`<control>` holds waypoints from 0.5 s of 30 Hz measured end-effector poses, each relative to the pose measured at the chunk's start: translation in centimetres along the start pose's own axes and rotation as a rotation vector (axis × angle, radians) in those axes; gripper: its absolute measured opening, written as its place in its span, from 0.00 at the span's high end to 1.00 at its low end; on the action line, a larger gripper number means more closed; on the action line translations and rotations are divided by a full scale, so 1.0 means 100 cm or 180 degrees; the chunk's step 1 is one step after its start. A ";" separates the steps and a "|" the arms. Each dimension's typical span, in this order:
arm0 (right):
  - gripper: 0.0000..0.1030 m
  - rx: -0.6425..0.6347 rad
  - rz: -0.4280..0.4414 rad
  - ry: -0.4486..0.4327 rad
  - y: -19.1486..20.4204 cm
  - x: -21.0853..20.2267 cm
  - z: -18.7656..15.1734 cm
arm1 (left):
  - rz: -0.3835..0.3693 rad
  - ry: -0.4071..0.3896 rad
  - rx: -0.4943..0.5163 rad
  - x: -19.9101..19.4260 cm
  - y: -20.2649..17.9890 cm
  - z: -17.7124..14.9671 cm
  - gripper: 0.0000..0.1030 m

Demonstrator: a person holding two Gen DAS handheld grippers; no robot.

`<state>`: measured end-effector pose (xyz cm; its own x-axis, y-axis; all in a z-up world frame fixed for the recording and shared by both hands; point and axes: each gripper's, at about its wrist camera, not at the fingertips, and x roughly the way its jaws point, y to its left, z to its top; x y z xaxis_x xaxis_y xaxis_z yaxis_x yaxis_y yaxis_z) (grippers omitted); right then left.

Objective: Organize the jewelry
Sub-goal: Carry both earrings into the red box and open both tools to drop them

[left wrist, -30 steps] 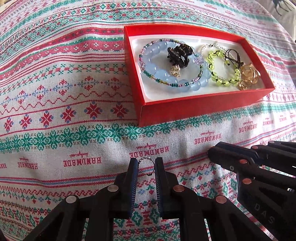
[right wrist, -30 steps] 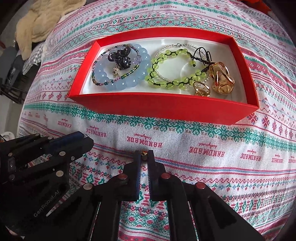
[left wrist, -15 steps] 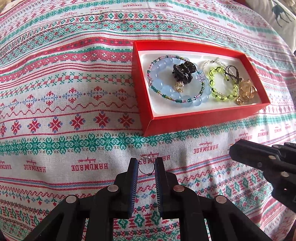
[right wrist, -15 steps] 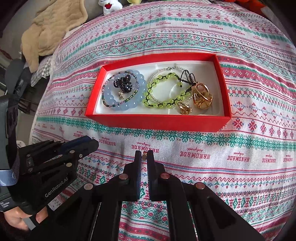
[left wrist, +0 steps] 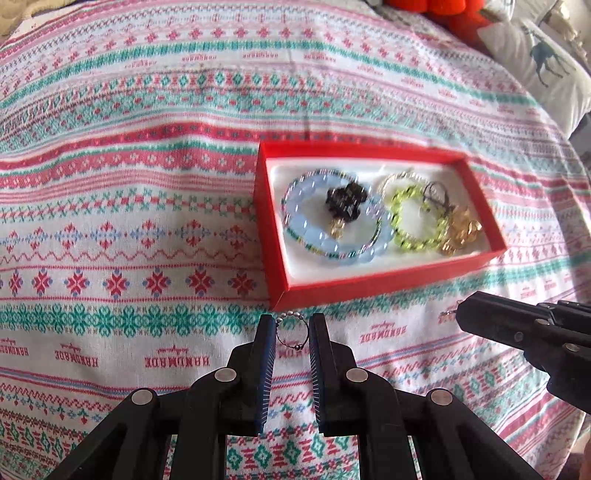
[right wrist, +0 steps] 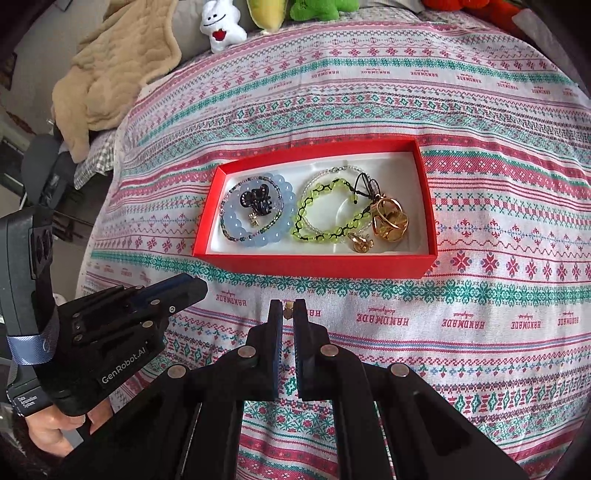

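A red box (left wrist: 384,286) (right wrist: 314,264) with a white lining holds a pale blue bead bracelet (left wrist: 306,225), a black hair clip (left wrist: 345,201), a green bead bracelet (left wrist: 415,216) and gold rings (left wrist: 461,230). My left gripper (left wrist: 292,334) is shut on a thin silver beaded ring (left wrist: 291,332), held above the cloth in front of the box. My right gripper (right wrist: 288,314) is shut on a small gold earring (right wrist: 288,309), also in front of the box. It shows at the right in the left wrist view (left wrist: 458,314).
A patterned red, green and white cloth (left wrist: 129,221) covers the surface. A beige blanket (right wrist: 110,74) and plush toys (right wrist: 221,26) lie at the far edge. A pillow with a deer print (left wrist: 543,62) is at the far right.
Both grippers have pulled back and up from the box, which now looks smaller and farther. Each still holds its small piece.
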<state>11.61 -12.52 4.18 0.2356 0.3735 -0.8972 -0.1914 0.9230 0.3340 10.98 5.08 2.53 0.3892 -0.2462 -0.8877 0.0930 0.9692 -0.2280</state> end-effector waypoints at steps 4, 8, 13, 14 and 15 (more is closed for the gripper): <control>0.95 0.0046 0.0023 -0.0108 -0.004 -0.011 0.004 | -0.0050 -0.0184 0.0024 -0.008 -0.004 0.007 0.88; 0.95 0.0069 0.0000 -0.0201 -0.007 -0.017 0.008 | -0.0071 -0.0304 0.0077 -0.006 -0.014 0.013 0.88; 0.95 0.0105 -0.0052 -0.0274 -0.012 -0.017 0.017 | -0.0096 -0.0397 0.0148 0.003 -0.026 0.021 0.88; 0.95 0.0129 -0.0050 -0.0277 -0.013 -0.017 0.019 | -0.0090 -0.0411 0.0161 0.004 -0.026 0.021 0.88; 0.95 0.0157 -0.0043 -0.0278 -0.015 -0.017 0.020 | -0.0084 -0.0430 0.0181 0.006 -0.028 0.022 0.88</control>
<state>13.45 -14.35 5.76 0.3204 0.3656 -0.8739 -0.1408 0.9306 0.3378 12.95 2.25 3.53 0.5055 -0.2722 -0.8188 0.1550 0.9621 -0.2242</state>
